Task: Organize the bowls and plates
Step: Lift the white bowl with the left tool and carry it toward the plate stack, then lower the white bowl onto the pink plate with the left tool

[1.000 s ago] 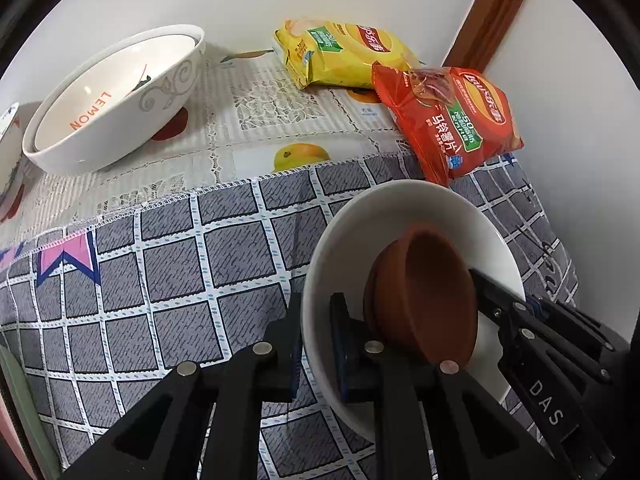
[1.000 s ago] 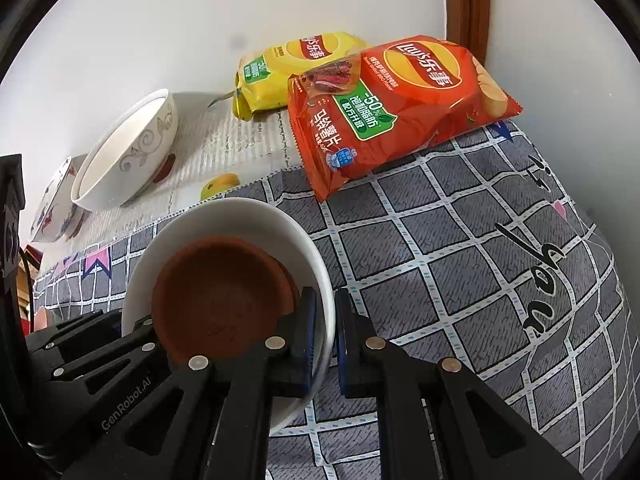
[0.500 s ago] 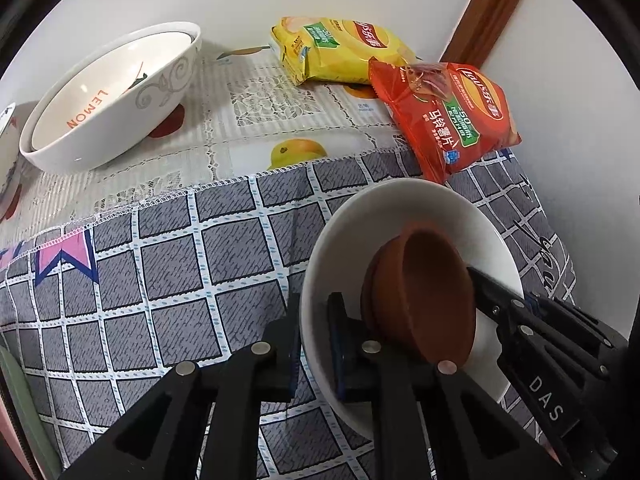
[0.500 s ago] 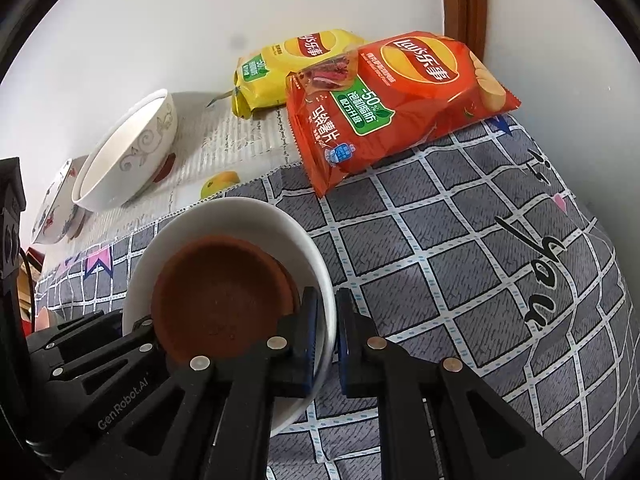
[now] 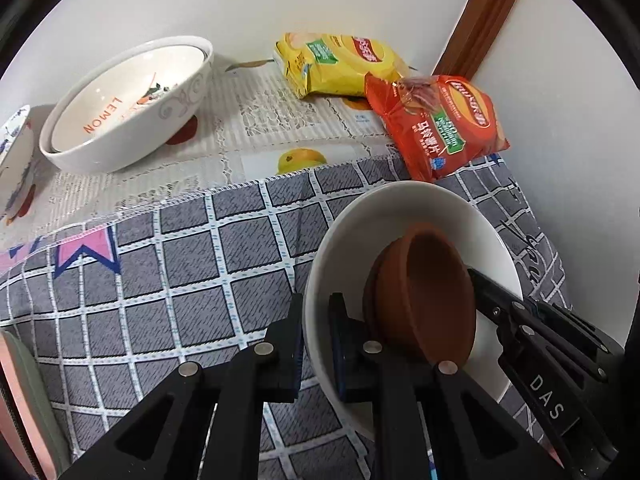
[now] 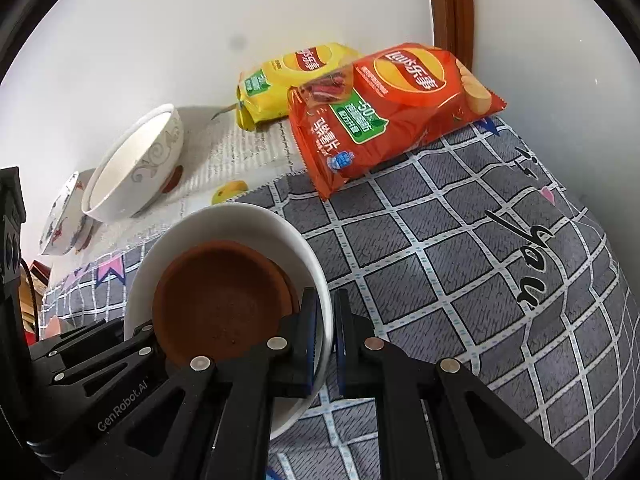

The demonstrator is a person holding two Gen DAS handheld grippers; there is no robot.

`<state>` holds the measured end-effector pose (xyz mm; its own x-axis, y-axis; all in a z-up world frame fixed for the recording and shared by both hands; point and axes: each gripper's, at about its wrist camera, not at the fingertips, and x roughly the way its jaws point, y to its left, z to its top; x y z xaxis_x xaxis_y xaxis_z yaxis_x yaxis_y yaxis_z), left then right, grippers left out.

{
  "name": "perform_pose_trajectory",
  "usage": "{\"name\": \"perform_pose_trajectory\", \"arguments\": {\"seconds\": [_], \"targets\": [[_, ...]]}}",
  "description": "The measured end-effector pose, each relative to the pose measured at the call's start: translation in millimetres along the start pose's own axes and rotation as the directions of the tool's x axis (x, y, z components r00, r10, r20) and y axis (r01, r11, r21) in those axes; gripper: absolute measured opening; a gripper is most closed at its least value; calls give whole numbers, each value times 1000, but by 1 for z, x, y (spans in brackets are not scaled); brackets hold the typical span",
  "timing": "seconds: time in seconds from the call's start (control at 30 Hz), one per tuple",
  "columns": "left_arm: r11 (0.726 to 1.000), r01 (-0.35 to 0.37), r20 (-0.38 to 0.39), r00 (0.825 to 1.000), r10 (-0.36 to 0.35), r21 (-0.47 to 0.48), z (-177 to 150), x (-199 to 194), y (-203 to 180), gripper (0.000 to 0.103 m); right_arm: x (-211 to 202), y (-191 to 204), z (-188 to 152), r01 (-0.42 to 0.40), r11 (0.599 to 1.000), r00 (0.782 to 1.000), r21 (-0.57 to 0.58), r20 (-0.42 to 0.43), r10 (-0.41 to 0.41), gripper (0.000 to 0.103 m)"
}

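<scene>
A plain white bowl point(image 5: 404, 216) holds a brown clay dish point(image 5: 432, 292). My left gripper point(image 5: 316, 344) is shut on the bowl's left rim. My right gripper point(image 6: 325, 334) is shut on its right rim; the bowl point(image 6: 240, 220) and dish point(image 6: 224, 296) show there too. The bowl is over the grey checked cloth point(image 5: 180, 264). A large white bowl marked LEMON point(image 5: 132, 104) stands at the back left, also in the right wrist view point(image 6: 136, 168). A patterned bowl point(image 6: 64, 216) stands left of it.
A yellow chip bag point(image 5: 340, 64) and a red chip bag point(image 5: 436, 124) lie at the back by the wall and a wooden door frame point(image 5: 480, 16). A white lace cloth point(image 5: 248, 128) covers the back of the table. The table's right edge drops by the wall.
Both grippers and the white bowl have shifted slightly; the view has drawn back a little from the chip bags. The grips are unchanged.
</scene>
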<state>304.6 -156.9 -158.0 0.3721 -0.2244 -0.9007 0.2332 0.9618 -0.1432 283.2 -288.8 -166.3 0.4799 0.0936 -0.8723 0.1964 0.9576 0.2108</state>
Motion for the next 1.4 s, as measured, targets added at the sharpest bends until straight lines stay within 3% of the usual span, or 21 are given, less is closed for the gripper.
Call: {"name": "perform_pose_trajectory", "arguments": {"seconds": [0.7,1.4], "targets": [[999,-31,71,997,33,-28,-38,-88,32,12,-72,52,-36,-47,999,998,-20,49,48,8],[991,-81,110,990,93,-111,-80,-140,112,12,-88,134,-77,-112,990,992,-90,48,116,8]]}}
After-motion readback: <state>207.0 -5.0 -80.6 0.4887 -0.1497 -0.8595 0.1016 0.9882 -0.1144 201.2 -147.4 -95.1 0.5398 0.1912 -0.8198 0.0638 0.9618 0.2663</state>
